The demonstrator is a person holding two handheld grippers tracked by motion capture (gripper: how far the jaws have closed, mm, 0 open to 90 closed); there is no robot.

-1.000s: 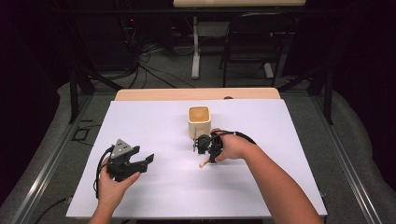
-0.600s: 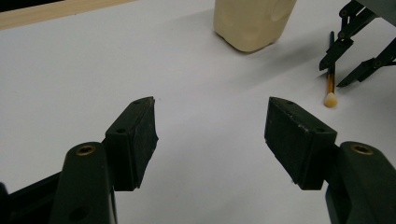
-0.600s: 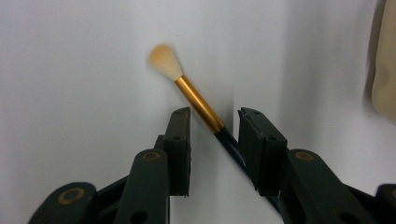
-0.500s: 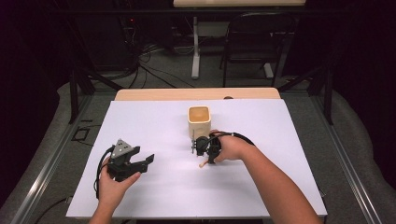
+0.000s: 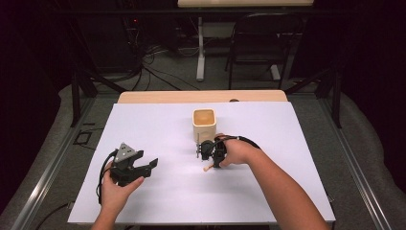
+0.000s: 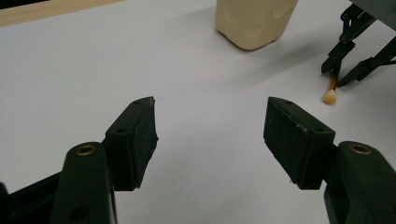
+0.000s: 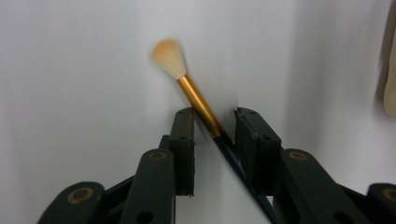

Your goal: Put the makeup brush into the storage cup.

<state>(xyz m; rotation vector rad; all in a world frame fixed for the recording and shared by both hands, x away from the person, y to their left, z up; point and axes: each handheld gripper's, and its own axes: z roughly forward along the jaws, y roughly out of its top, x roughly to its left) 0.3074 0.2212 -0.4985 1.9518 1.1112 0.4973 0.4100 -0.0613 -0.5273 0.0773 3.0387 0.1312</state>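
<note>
I had the right hand-held gripper [image 7: 212,135] straddling a small brush [image 7: 196,100] that lay on the white surface [image 5: 158,124], at about six o'clock from the cream cup [image 5: 204,123]. Its jaws had just been closing, the handle between them, pads not yet pressing. The brush looked light and stiff with soft, crushable bristles, so I judged the gold ferrule the best hold. My left hand-held gripper [image 6: 210,130] rested with jaws apart, holding nothing.
</note>
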